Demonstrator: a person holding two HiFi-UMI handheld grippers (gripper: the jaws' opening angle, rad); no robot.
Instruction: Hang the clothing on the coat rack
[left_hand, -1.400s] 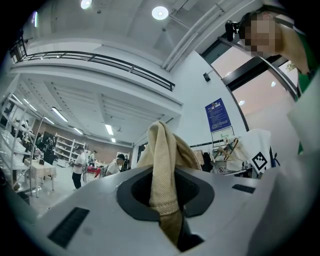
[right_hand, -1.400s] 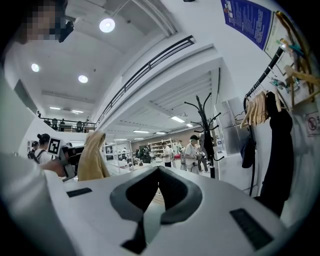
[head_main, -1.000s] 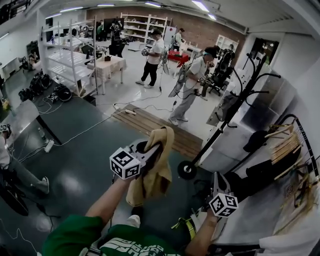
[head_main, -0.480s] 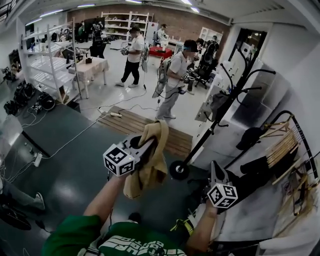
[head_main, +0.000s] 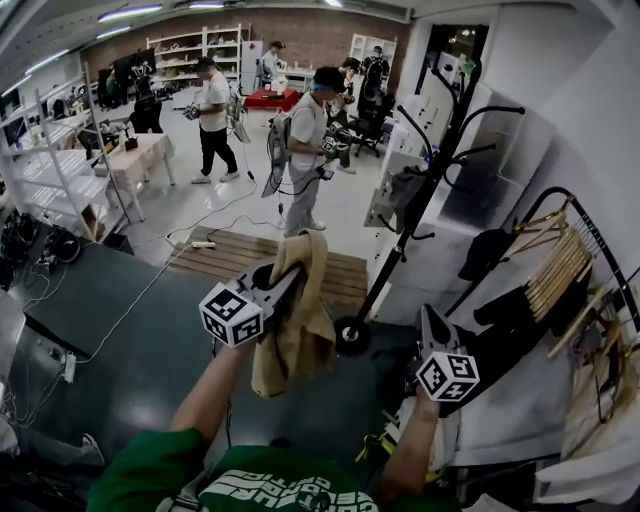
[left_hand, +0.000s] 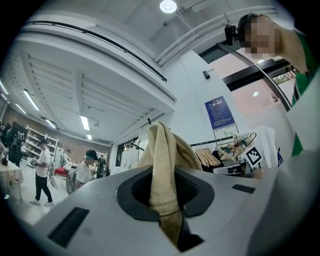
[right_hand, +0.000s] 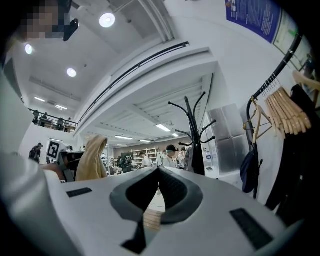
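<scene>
A tan garment (head_main: 296, 312) hangs folded from my left gripper (head_main: 288, 277), whose jaws are shut on its upper fold. In the left gripper view the cloth (left_hand: 163, 162) rises between the pads and drapes over them. The black coat rack (head_main: 418, 205) stands to the right of the garment, its round base (head_main: 352, 336) on the floor and a grey piece of clothing (head_main: 393, 197) on one hook. My right gripper (head_main: 431, 327) is held low beside the rack's base, shut with nothing in it. The right gripper view shows the rack (right_hand: 195, 137) ahead and the tan garment (right_hand: 93, 157) at left.
At the right a black clothes rail (head_main: 590, 225) carries wooden hangers (head_main: 557, 272) and dark clothes. A wooden pallet (head_main: 262, 262) lies on the floor behind the garment. Several people (head_main: 305, 150) stand further back, with tables and white shelves (head_main: 60, 180) at left.
The head view has swung right, so the coat rack and clothes rail sit nearer the middle. The left gripper keeps its hold on the tan garment; both grippers hold much the same pose.
</scene>
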